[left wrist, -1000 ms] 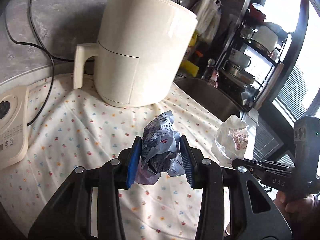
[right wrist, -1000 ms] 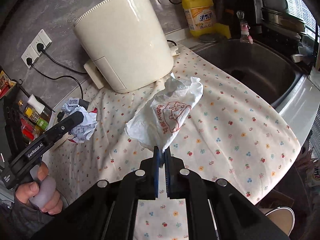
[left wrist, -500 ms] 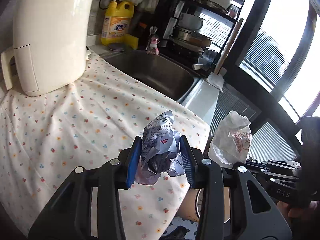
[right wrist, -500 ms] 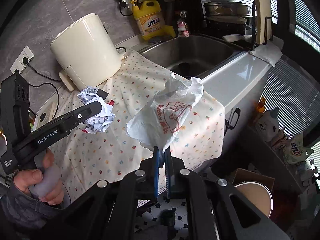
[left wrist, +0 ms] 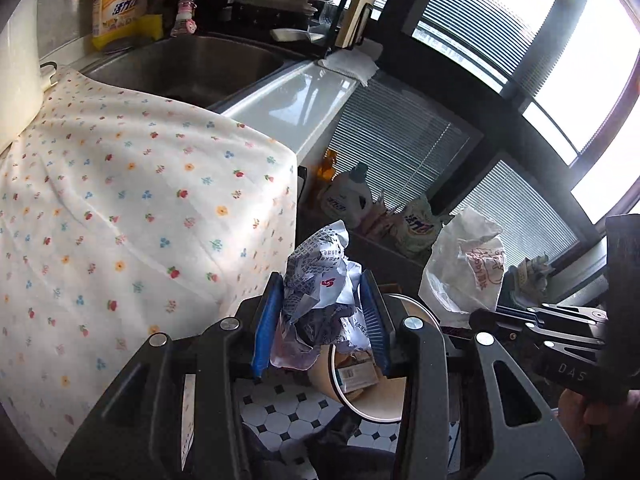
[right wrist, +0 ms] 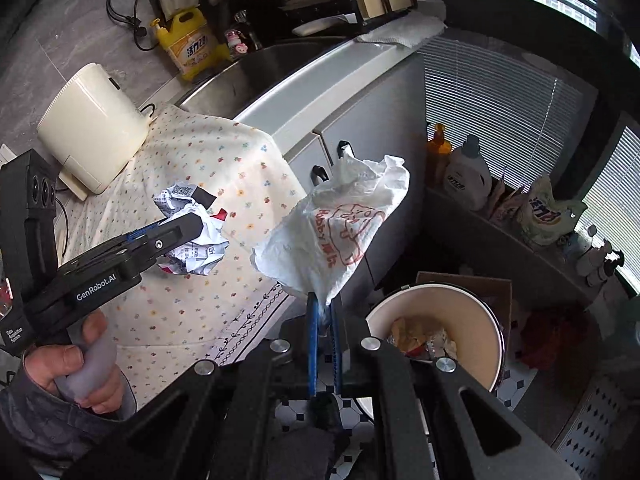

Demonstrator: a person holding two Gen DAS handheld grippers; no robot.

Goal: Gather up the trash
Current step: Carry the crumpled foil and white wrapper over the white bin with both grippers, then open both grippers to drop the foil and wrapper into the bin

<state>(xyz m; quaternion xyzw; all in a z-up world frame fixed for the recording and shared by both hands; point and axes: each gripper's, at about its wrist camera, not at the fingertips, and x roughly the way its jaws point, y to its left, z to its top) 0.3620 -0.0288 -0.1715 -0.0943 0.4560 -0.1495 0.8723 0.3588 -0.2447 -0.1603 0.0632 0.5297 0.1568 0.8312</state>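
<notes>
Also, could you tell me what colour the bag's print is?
Red on the white bag, clearest in the right wrist view.

Two grippers [left wrist: 320, 320] [right wrist: 324, 344], each with one piece of trash: one crumpled paper wad [left wrist: 320, 280] and one white plastic bag [right wrist: 336, 228]. One bin [right wrist: 476, 320] on the floor. One floral cloth [right wrist: 192, 280] on the desk, one cream appliance [right wrist: 90, 120], one sink [left wrist: 192, 64], one yellow soap bottle [right wrist: 192, 46].

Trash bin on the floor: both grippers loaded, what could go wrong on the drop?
1. The left gripper holds the crumpled paper near the trash bin rim; released here, it may land on the floor.
2. The right gripper pinches only a corner of the plastic bag; it could drift past the opening.
</notes>
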